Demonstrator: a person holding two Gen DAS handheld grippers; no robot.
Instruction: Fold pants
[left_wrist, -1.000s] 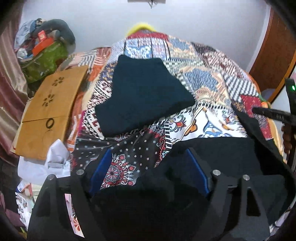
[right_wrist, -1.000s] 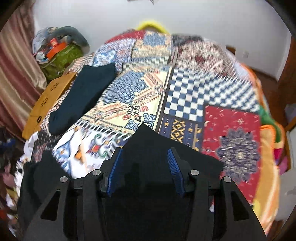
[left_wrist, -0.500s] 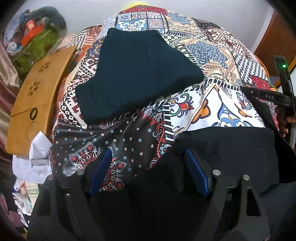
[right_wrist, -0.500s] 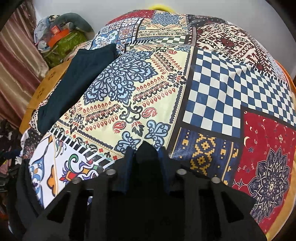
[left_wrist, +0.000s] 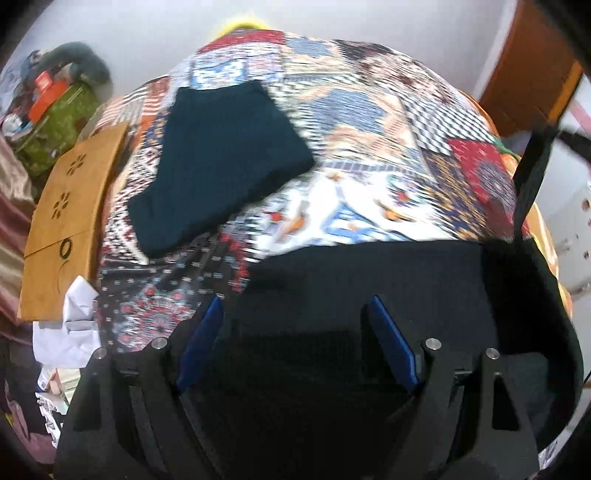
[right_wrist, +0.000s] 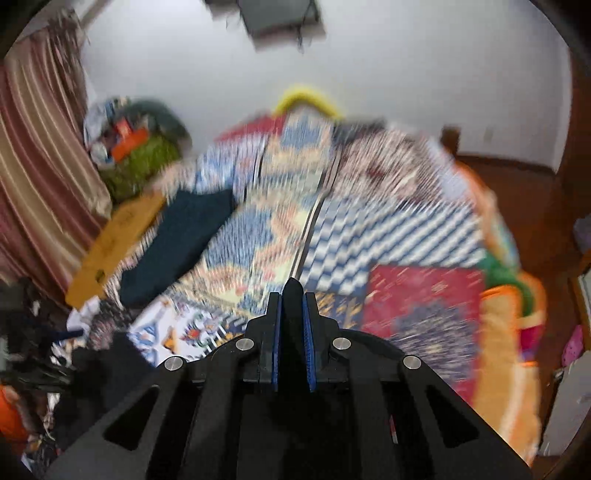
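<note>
Black pants (left_wrist: 369, 273) lie across the near end of the patchwork quilt (left_wrist: 369, 110). My left gripper (left_wrist: 295, 314) hangs open just above them, its blue pads wide apart with black cloth beneath and between them. My right gripper (right_wrist: 293, 295) is lifted above the bed, its jaws closing tight on a fold of the black pants (right_wrist: 293, 332) pinched between the blue pads. In the left wrist view a strip of the pants (left_wrist: 532, 173) rises to the upper right, towards that raised gripper. A folded dark teal garment (left_wrist: 221, 166) rests on the quilt's far left.
A wooden board (left_wrist: 70, 221) and a white cloth (left_wrist: 70, 325) lie off the bed's left side, with a green bag (left_wrist: 55, 122) and clutter behind them. Striped curtains (right_wrist: 37, 166) hang on the left. A wooden door (left_wrist: 532, 55) stands at the right.
My right gripper went from open over the pants' corner to shut on it, then rose from the quilt with the cloth. My left gripper shifted across the pants, still open.
</note>
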